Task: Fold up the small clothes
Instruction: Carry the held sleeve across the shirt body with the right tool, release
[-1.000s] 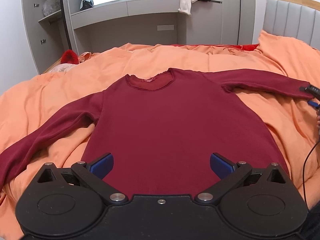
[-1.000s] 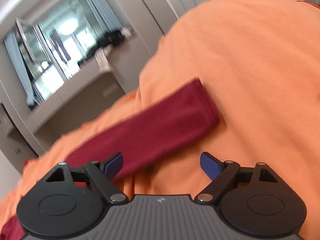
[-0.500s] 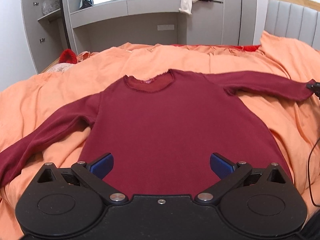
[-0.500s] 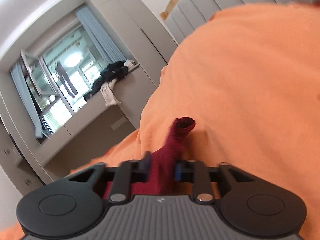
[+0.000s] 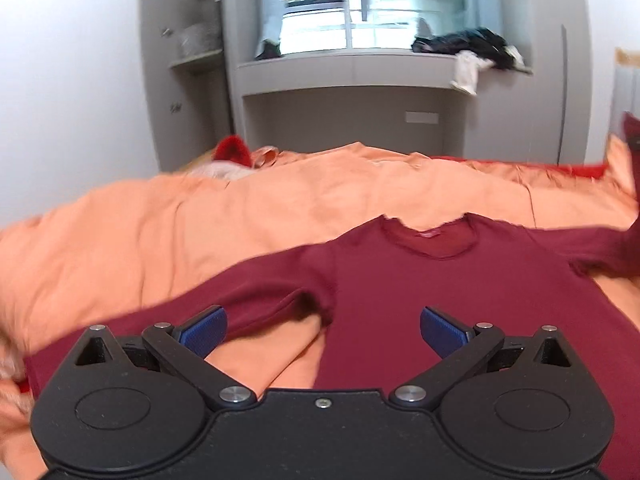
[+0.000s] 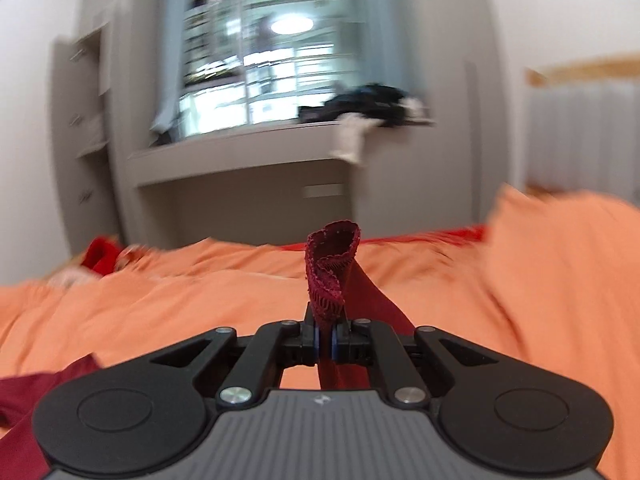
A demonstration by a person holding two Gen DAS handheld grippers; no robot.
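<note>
A dark red long-sleeved top (image 5: 460, 304) lies face up on an orange duvet (image 5: 200, 232), neck away from me. My left gripper (image 5: 323, 330) is open and empty, low over the top's left armpit and left sleeve (image 5: 248, 300). My right gripper (image 6: 325, 342) is shut on the cuff of the right sleeve (image 6: 332, 264), which stands up between its jaws, lifted off the duvet (image 6: 200, 296). In the left wrist view the right sleeve (image 5: 600, 248) rises at the right edge.
A grey built-in desk and window shelf (image 5: 352, 76) stand behind the bed, with dark and white clothes (image 5: 472, 52) piled on the shelf. A red item (image 5: 232, 150) lies at the bed's far left. A padded headboard (image 6: 580, 132) is at the right.
My right gripper closed on the right sleeve's cuff and lifted it off the duvet. My left gripper moved left and lower, from the top's hem toward the left armpit.
</note>
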